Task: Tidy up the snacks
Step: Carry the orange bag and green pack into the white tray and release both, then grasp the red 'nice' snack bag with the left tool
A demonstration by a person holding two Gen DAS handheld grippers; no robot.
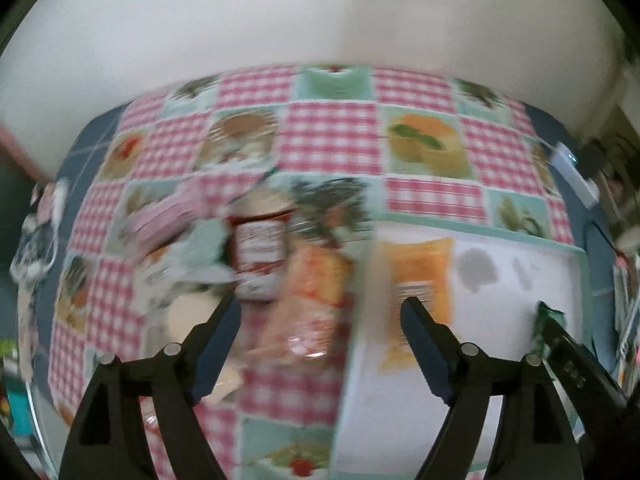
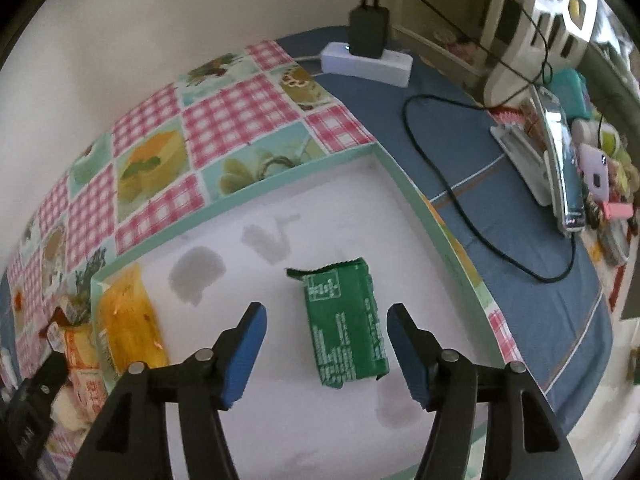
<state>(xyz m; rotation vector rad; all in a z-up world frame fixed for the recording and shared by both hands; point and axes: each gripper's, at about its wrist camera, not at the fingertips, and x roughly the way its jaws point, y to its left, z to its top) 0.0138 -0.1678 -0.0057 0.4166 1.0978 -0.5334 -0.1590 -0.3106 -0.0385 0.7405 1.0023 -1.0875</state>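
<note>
A shallow white tray with a mint green rim lies on the patchwork tablecloth. A green snack packet lies flat in it, and an orange packet lies at its left wall. My right gripper is open and empty, fingers either side of the green packet, above it. The left wrist view is blurred. My left gripper is open and empty over a loose pile of snacks left of the tray: a red and white packet and an orange and white packet. The orange packet and tray show there too.
A white power strip with a black charger and trailing black cables lies on the blue cloth to the right of the tray. A phone on a white stand and clutter sit at the far right. A wall runs behind the table.
</note>
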